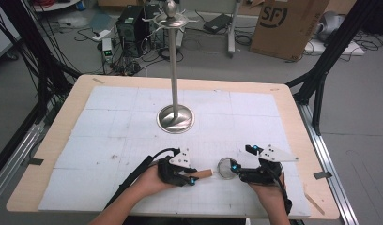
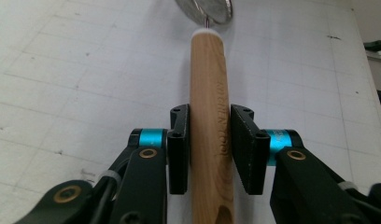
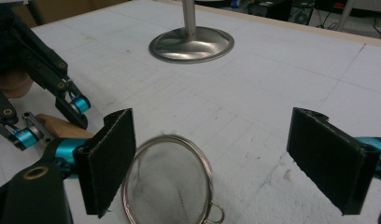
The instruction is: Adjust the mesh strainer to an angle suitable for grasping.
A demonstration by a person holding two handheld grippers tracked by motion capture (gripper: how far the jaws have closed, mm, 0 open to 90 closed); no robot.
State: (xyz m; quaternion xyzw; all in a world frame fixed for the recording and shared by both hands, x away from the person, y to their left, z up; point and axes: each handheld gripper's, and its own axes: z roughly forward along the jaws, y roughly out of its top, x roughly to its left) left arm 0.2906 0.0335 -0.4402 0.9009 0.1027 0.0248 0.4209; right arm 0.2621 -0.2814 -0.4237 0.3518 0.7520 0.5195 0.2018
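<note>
Left gripper [image 2: 209, 149] is clamped on the wooden handle [image 2: 211, 126] of the strainer, both black jaws pressed flat against its sides, the handle running straight out ahead between them. Just past the handle's far tip, the metal rim of the strainer bowl [image 2: 205, 11] peeks in at the top of the left gripper view. From above, the left gripper [image 1: 192, 177] sits low on the table [image 1: 293, 98], handle [image 1: 204, 174] poking out toward the right hand's side, with the round mesh bowl [image 1: 224, 168] right at its end.

Over to the right gripper [image 3: 226, 161]: jaws spread wide, holding nothing. The mesh bowl [image 3: 167, 184] lies directly beneath and between them, closer to the left jaw, its small hook loop at the near edge. The right gripper [image 1: 236, 169] hovers right beside the bowl in the high view.

Well beyond both grippers, a tall metal stand [image 1: 174, 70] rises from its domed base [image 3: 192, 44] on the white gridded mat [image 1: 110, 117].
</note>
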